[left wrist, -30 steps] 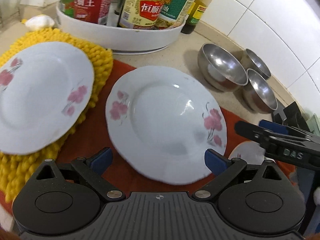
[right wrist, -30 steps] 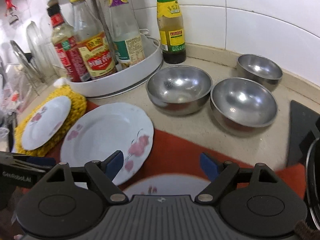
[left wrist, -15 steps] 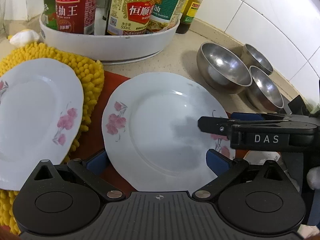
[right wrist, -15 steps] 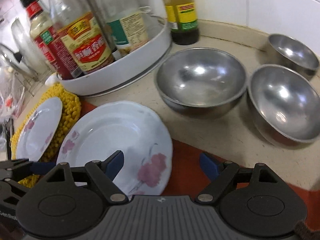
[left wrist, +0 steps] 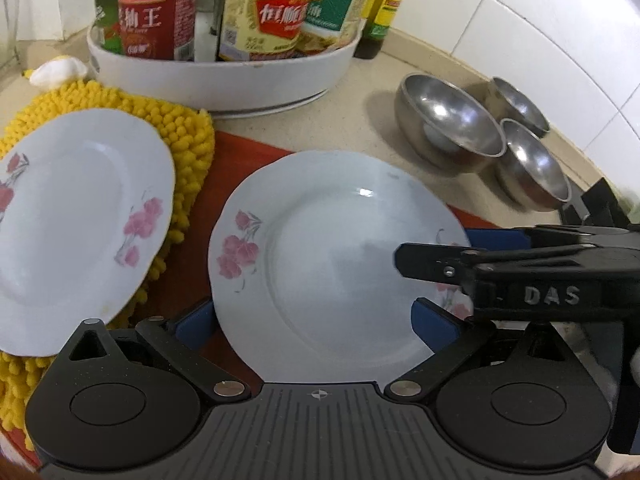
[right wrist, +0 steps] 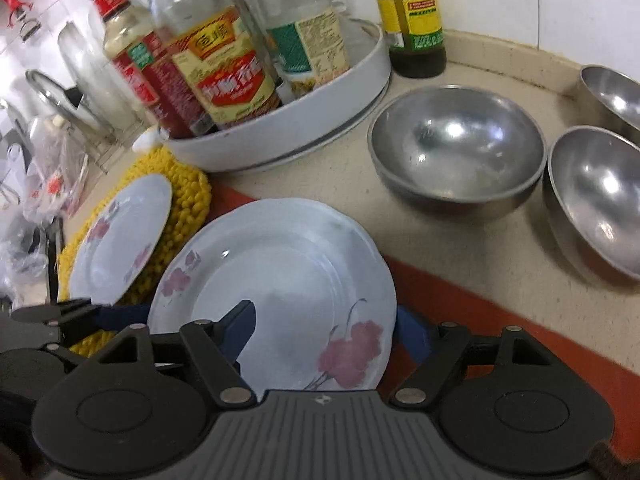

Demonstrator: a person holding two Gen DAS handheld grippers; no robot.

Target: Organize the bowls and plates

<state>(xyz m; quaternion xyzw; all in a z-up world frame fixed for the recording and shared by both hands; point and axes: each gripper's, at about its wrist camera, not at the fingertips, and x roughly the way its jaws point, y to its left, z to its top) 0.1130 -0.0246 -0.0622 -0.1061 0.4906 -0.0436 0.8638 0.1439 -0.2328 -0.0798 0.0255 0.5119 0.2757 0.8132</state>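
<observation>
Sauce bottles – white tray

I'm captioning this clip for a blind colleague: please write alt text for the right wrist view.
The right gripper, its jaws just closing, straddles the rim of a floral plate on a red mat. Three steel bowls stand right; a second plate lies left on a yellow cloth.

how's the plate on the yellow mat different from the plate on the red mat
The plate on the yellow mat sits on shaggy yellow fabric with no gripper at it; the plate on the red mat lies on flat red cloth. The red-mat plate has the right gripper straddling its rim, one finger over the plate, one outside, jaws just closing, not yet pinching. Both are white with pink flowers.
</observation>
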